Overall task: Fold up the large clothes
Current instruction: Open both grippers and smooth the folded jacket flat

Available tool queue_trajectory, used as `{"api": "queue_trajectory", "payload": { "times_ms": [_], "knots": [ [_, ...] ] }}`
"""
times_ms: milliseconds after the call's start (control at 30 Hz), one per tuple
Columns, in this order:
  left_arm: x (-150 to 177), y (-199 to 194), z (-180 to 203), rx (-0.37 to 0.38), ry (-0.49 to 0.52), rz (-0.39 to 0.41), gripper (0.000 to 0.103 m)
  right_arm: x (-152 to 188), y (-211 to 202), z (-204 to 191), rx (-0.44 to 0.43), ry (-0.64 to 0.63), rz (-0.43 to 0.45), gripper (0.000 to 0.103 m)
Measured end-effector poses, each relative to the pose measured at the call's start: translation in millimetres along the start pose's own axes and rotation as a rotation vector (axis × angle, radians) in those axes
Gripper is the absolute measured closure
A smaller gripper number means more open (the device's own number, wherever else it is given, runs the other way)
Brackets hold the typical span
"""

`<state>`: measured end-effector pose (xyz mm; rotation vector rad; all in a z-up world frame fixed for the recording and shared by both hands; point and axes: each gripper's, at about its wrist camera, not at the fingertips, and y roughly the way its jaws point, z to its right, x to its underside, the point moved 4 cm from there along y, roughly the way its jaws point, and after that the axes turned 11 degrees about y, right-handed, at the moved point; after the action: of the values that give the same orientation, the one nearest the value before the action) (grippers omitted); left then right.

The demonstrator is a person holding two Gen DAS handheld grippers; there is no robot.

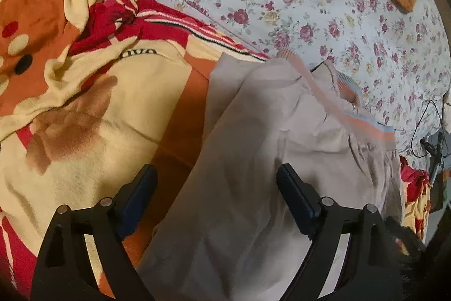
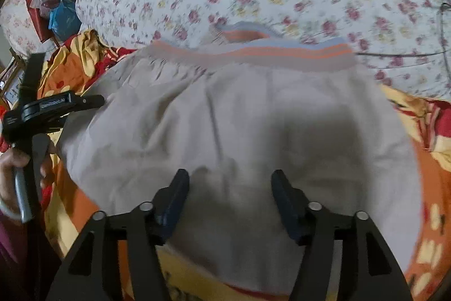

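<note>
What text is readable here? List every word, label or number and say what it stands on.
"ovo": end of a black word, seen upside down, on the orange, red and yellow blanket; its start is hidden by a fold.
Pale lettering on the left gripper body in the right wrist view: too blurred to read.
Beige garment, striped waistband, floral sheet: no text visible.
</note>
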<state>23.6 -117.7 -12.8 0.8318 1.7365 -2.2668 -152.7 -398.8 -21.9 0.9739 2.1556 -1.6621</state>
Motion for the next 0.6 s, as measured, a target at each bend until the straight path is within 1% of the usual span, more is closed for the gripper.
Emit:
{"api": "queue_trajectory", "payload": {
  "times_ms": [100, 167, 233, 367, 500, 533, 567, 600],
  "knots": [
    [0.4, 3.4, 0.9, 0.003, -0.001, -0.005, 0.011, -1.3, -22.7, 24.3, 0.030, 0.021, 0.029, 0.039],
    [2.0, 7.7, -0.8, 0.021, -0.022, -0.011, 0.004, -3.0, -34.5, 40.5, 0.025, 0.059, 0.042, 0.037],
    [4.0, 12.5, -0.4, 0.038, -0.031, -0.014, 0.000, -4.1, -40.6, 54.7, 0.013, 0.105, 0.042, 0.036],
    [8.9, 16.9, 8.1, 0.003, 0.029, -0.010, 0.000, -9.3, -38.9, 68.3, 0.042, 0.113, 0.047, 0.036],
    [10.5, 18.4, 9.2, 0.014, 0.027, -0.011, 0.000, -10.9, -37.7, 74.2, 0.028, 0.132, 0.056, 0.036],
    [10.9, 17.9, 9.7, 0.019, 0.027, -0.010, 0.004, -10.6, -38.5, 74.8, 0.023, 0.134, 0.059, 0.036],
    [11.4, 15.7, 11.9, 0.027, 0.029, 0.000, 0.017, -10.0, -39.4, 75.4, 0.019, 0.134, 0.062, 0.036],
    [11.7, 12.5, 15.5, 0.038, 0.037, 0.013, 0.027, -9.6, -40.6, 76.0, 0.013, 0.133, 0.066, 0.035]
  ]
}}
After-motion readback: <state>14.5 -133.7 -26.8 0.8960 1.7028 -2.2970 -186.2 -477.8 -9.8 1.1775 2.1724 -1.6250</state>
